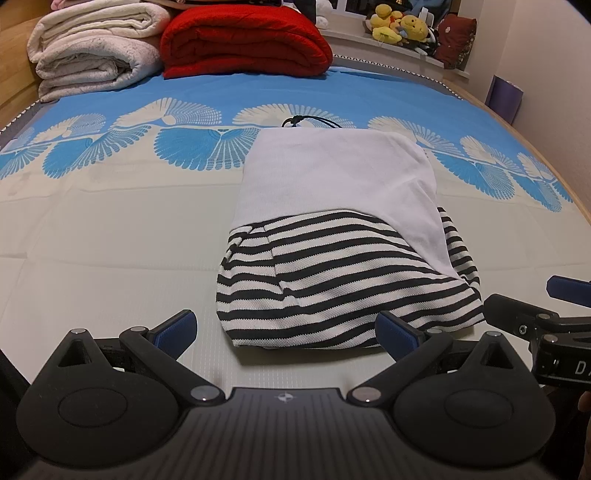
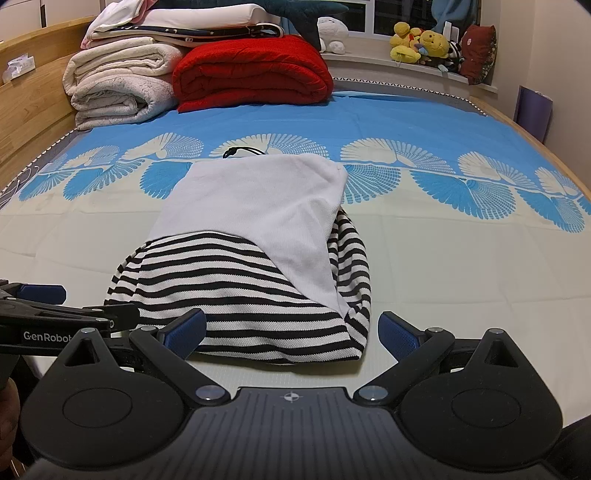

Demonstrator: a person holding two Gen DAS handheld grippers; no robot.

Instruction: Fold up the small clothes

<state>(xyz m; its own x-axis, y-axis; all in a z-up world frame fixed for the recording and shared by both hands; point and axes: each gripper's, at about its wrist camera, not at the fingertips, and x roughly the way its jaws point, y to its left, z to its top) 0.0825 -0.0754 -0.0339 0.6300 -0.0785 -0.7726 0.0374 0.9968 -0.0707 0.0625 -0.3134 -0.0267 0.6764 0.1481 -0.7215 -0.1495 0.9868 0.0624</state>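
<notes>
A small folded garment lies on the bed: a black-and-white striped part point(image 1: 332, 288) nearest me, with a white part point(image 1: 332, 173) folded over its far half and right side. It also shows in the right wrist view, striped point(image 2: 236, 295) and white point(image 2: 258, 199). A black drawstring point(image 1: 306, 121) pokes out at its far edge. My left gripper point(image 1: 286, 330) is open and empty, just before the garment's near edge. My right gripper point(image 2: 291, 330) is open and empty, at the near right corner. Each gripper shows in the other's view: the right point(image 1: 546, 317), the left point(image 2: 55, 314).
The bed sheet point(image 1: 110, 240) is cream near me and blue with white fan patterns farther off. Folded cream blankets point(image 1: 92, 48) and a red blanket point(image 1: 243, 40) are stacked at the far left. Plush toys point(image 1: 402, 24) sit on the window ledge. A wooden bed frame point(image 2: 33, 122) runs along the left.
</notes>
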